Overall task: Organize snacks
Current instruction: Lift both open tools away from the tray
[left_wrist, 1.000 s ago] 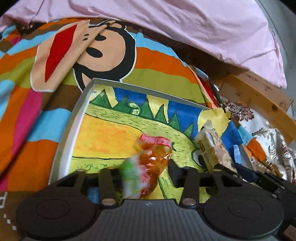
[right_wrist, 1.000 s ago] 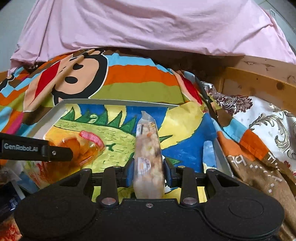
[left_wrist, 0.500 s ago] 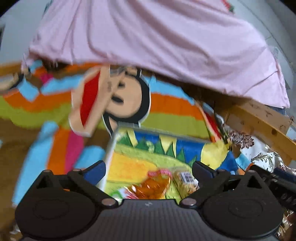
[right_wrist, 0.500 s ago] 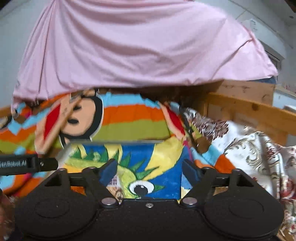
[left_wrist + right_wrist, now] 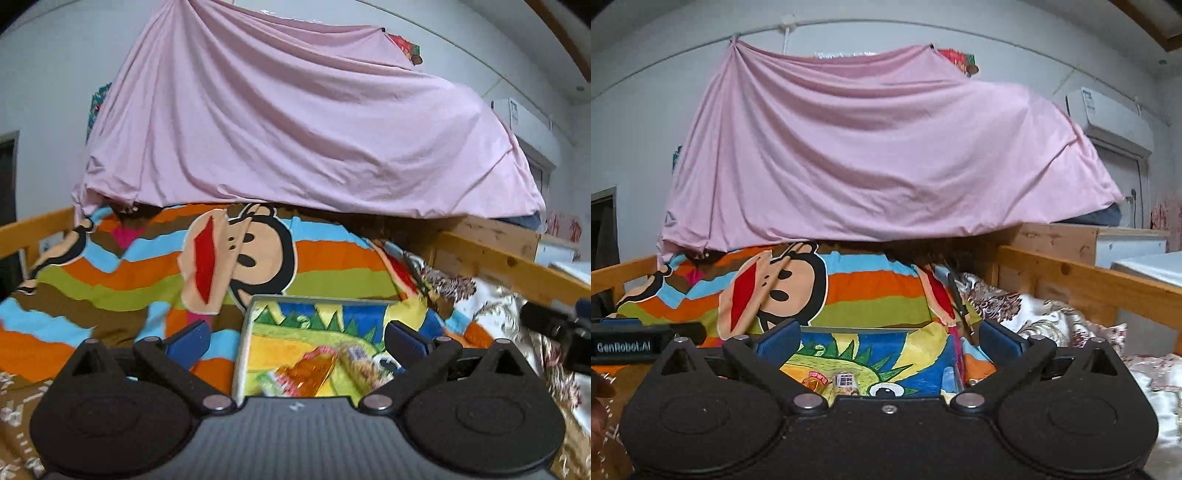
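A metal tray [image 5: 246,325] with a cartoon picture lies on the striped bedspread. An orange snack packet [image 5: 310,371] and a pale snack bar packet [image 5: 356,360] lie side by side in it. My left gripper [image 5: 297,338] is open and empty, raised above and behind the tray. My right gripper [image 5: 888,338] is open and empty too, raised above the tray [image 5: 871,328]. The tops of the orange packet [image 5: 815,378] and the bar packet [image 5: 845,380] peek over its body. The left gripper's body [image 5: 635,345] shows at the left edge.
A pink sheet [image 5: 295,129] hangs over the back of the bed. The monkey-print bedspread [image 5: 129,280] covers the bed. A wooden bed rail [image 5: 1089,280] runs along the right, with floral bedding [image 5: 1034,317] beside it. An air conditioner [image 5: 1108,118] is on the wall.
Both grippers opened and let go of their packets in the tray. Both then lifted up and pulled back, so the tray looks smaller and lower.
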### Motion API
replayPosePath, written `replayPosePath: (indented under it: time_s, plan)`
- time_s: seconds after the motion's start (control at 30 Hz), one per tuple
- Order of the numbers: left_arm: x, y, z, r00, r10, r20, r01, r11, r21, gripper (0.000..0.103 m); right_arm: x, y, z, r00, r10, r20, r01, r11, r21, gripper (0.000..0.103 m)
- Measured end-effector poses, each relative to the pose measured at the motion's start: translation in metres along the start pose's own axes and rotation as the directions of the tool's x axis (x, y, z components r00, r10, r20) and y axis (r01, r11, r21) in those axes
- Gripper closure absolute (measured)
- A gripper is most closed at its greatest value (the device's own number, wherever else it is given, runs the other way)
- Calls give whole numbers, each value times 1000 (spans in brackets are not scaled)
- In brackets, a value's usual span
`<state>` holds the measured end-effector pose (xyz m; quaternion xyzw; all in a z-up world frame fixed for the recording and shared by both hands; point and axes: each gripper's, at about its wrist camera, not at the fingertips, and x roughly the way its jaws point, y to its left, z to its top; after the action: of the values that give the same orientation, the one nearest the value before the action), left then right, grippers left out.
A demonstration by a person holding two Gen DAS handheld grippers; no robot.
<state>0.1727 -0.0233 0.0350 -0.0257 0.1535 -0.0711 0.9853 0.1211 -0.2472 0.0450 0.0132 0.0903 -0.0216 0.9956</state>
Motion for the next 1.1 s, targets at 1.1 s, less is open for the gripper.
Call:
replayPosePath:
  time_s: [1.1]
  plan:
    - [-129,10,-61,996,34,-83,-26,996,90,0,-124,35,-56,987,24,-161,-40,994,-97,1]
